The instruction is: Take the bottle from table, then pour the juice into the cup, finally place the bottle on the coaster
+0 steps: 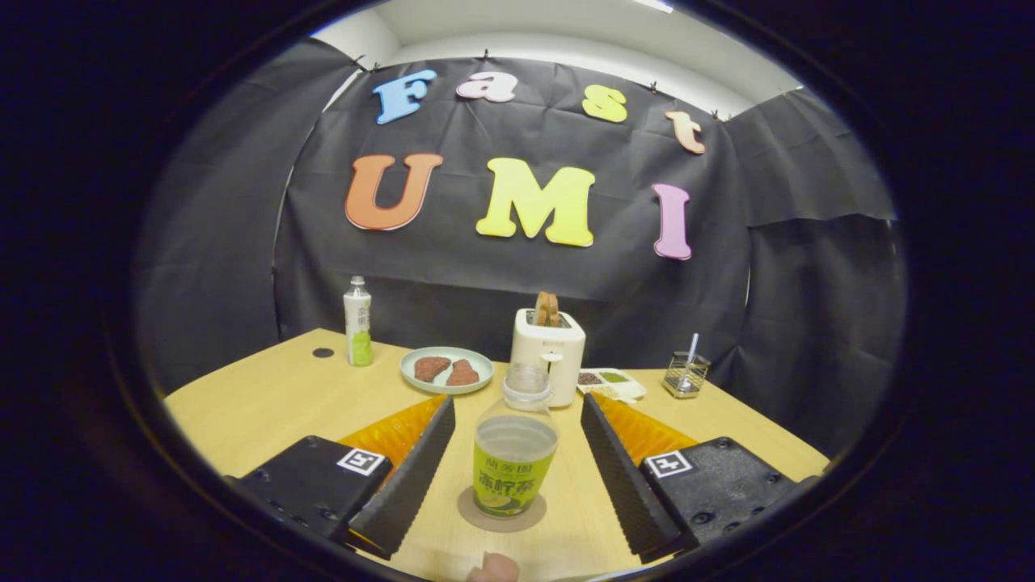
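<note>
A clear juice bottle [514, 453] with a green-yellow label stands upright on a round brown coaster [477, 519] on the wooden table [259, 404]. It has no cap on, and liquid fills roughly its lower half. My gripper [517, 402] is open, with the bottle between the two fingers and a gap on each side. Neither finger touches the bottle. A person's fingertip [493, 568] shows just below the coaster.
Beyond the bottle stands a white toaster [548, 352] with toast in it. Left of it lies a pale plate [446, 369] with brown pieces, and further left a second capped bottle [357, 322]. Right of the toaster are a small snack tray [610, 381] and a mesh holder [686, 373].
</note>
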